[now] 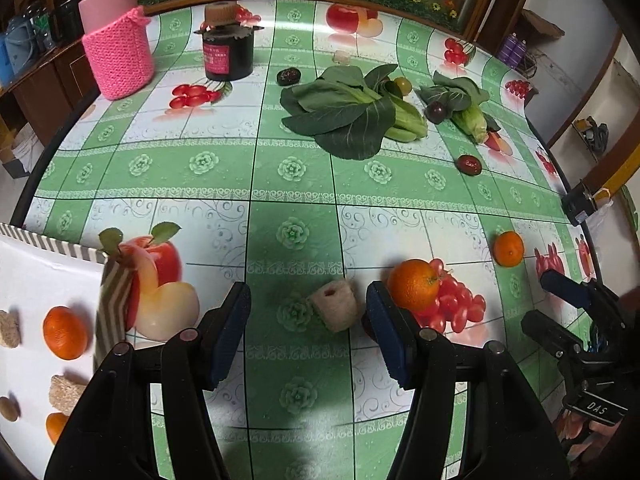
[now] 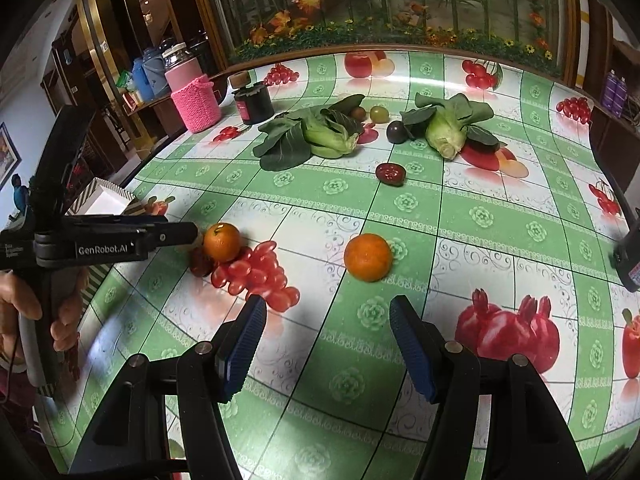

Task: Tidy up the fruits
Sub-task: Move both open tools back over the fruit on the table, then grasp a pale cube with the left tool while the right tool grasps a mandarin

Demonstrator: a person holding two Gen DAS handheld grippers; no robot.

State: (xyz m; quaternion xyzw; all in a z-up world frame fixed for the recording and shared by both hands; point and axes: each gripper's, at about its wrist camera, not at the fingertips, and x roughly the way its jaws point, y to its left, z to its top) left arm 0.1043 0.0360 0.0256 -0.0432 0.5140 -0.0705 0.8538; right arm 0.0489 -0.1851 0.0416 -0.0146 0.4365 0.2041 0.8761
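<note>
Nearest in the left wrist view, the left gripper (image 1: 308,320) hung low over the fruit-print tablecloth (image 1: 292,168) with its tongs wide apart, a pale, porous beige chunk (image 1: 335,309) lying between the tips and untouched. Just right of the right tong sat an orange (image 1: 413,285); at the near left, a white tray with a striped rim (image 1: 40,272) already held another orange (image 1: 65,333) and some beige pieces. The right gripper (image 2: 328,340) also hovered with tongs apart and empty, aimed at a second loose orange (image 2: 367,257) a little farther off. The step in hand looked like gathering loose items into the tray — next, each gripper would need to drop and close squarely on its target. Farther back lay two leafy greens (image 1: 352,114), small dark fruits, a dark jar (image 1: 228,54) and a pink knitted holder (image 1: 119,58). Readable writing: "GenRobot.AI" on the left gripper's body — and "DAS" on the right one's.
</note>
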